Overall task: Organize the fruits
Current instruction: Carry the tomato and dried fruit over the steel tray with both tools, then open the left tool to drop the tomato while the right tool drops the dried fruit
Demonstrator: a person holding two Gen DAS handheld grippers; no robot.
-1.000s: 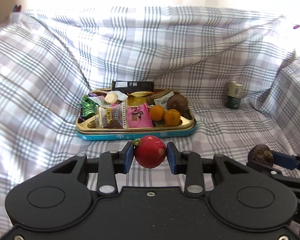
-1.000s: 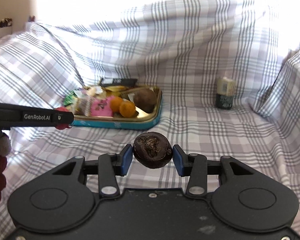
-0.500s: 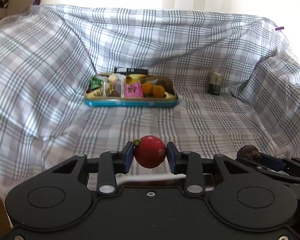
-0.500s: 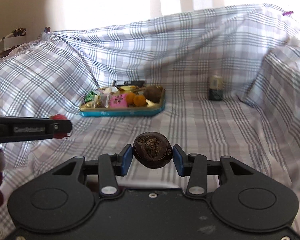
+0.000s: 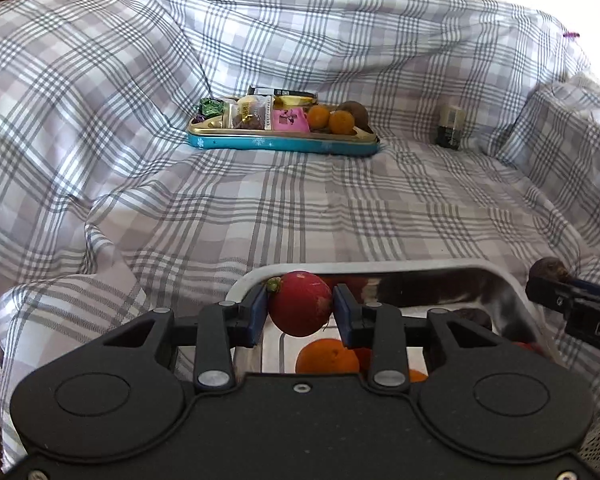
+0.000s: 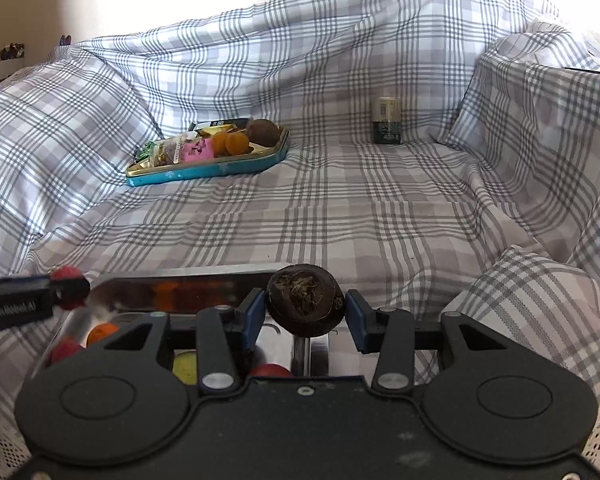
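While left claw (image 5: 300, 314) grips glossy red fruit (image 5: 299, 304), right claw (image 6: 305, 318) grips wrinkled dark fruit (image 6: 305, 300).

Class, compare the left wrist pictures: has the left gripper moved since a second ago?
Yes. The left gripper, shut on the red fruit, has pulled back from the blue tray, which now looks smaller and farther off, and is over a metal bin.

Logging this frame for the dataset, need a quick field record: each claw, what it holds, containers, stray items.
left claw: shut on red fruit, above near metal tray
right claw: shut on dark brown fruit, above the same tray
near tray contents: an orange fruit, other fruit partly hidden
far tin: teal-sided, holds wrapped snacks, two oranges, one brown fruit
stray item: can upright on plaid sheet, right of the tin
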